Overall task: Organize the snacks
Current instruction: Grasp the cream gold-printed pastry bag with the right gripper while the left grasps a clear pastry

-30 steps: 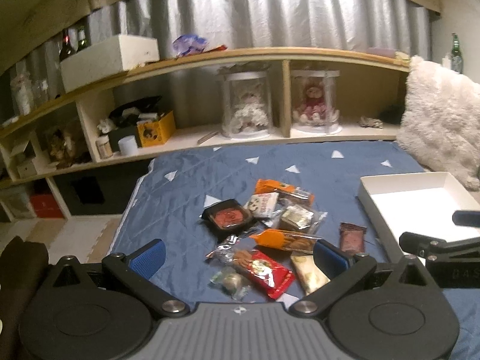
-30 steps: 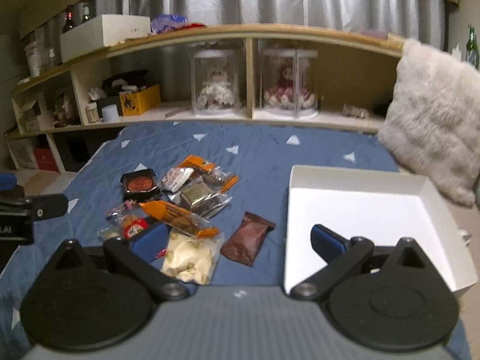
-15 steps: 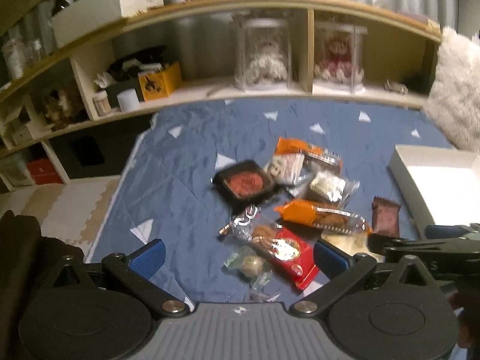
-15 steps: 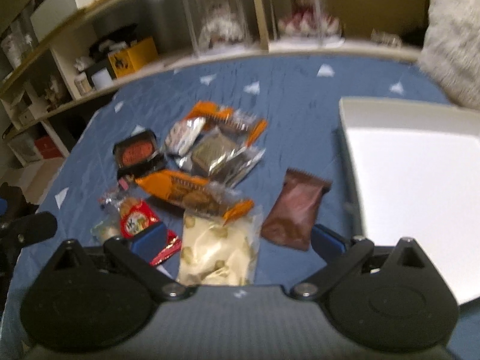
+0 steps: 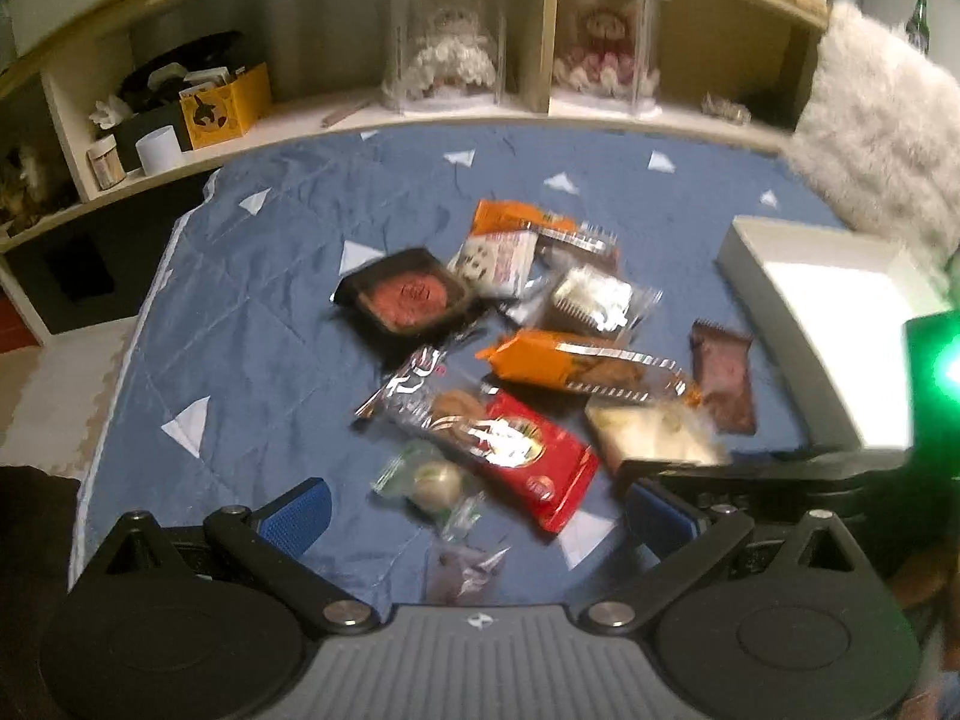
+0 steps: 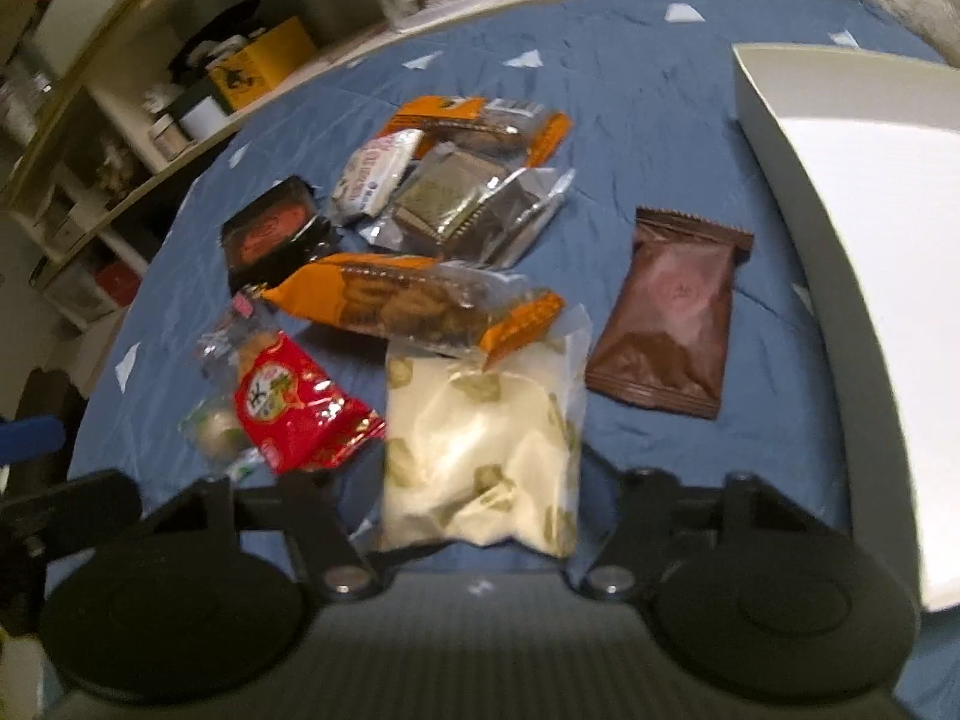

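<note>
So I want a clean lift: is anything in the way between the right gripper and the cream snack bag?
Nothing visible blocks the right gripper; its open fingers already flank the cream snack bag. But the orange cookie pack overlaps the bag's far edge and may get dragged.

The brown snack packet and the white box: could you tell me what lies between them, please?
Only bare blue quilt separates the brown snack packet from the white box; the right wrist view shows it plainly.
</note>
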The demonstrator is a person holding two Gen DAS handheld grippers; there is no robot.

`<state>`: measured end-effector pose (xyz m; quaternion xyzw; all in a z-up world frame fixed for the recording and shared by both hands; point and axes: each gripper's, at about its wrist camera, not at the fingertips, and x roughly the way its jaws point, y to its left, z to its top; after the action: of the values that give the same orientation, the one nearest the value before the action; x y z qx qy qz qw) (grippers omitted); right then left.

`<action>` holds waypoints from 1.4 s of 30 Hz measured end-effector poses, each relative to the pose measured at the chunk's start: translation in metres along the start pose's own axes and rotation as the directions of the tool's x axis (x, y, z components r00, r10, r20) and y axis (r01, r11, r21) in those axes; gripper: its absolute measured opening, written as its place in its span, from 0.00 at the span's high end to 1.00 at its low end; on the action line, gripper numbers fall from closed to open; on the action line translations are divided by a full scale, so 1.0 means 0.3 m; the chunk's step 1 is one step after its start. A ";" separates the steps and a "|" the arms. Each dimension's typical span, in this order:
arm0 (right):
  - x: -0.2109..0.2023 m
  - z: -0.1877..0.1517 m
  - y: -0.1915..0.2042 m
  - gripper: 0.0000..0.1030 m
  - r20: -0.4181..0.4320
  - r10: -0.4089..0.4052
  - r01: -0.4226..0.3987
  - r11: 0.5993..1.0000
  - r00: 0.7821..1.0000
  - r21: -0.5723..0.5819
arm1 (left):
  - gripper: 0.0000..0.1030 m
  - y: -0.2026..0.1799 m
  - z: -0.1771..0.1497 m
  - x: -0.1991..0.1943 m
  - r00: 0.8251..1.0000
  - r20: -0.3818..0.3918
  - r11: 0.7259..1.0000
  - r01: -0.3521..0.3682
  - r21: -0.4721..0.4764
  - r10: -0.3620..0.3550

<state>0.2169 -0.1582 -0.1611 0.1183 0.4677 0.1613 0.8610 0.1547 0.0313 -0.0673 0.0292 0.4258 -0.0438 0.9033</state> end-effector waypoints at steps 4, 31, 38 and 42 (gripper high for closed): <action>-0.045 -0.010 -0.012 0.49 -0.017 0.024 -0.023 1.000 1.000 0.011 | 0.00 0.021 -0.017 0.024 0.999 -0.047 0.999 0.019 -0.028 -0.020; -0.141 -0.135 0.030 0.42 -0.155 -0.034 0.010 0.989 0.987 -0.148 | 0.65 0.067 -0.052 0.181 0.964 -0.265 0.994 -0.029 -0.106 0.000; -0.175 -0.123 0.028 0.54 -0.115 -0.028 0.008 0.986 0.993 -0.166 | 0.69 0.048 -0.038 0.130 0.973 -0.231 0.992 -0.001 -0.123 -0.028; -0.253 -0.098 0.028 0.55 -0.042 -0.038 0.030 0.983 0.998 -0.182 | 0.69 0.023 -0.030 0.047 0.986 -0.154 0.989 0.047 -0.140 -0.069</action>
<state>0.1519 -0.1785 -0.1158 0.0280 0.4724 0.1911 0.8600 0.1573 0.0381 -0.0838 -0.0414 0.4991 -0.0384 0.8647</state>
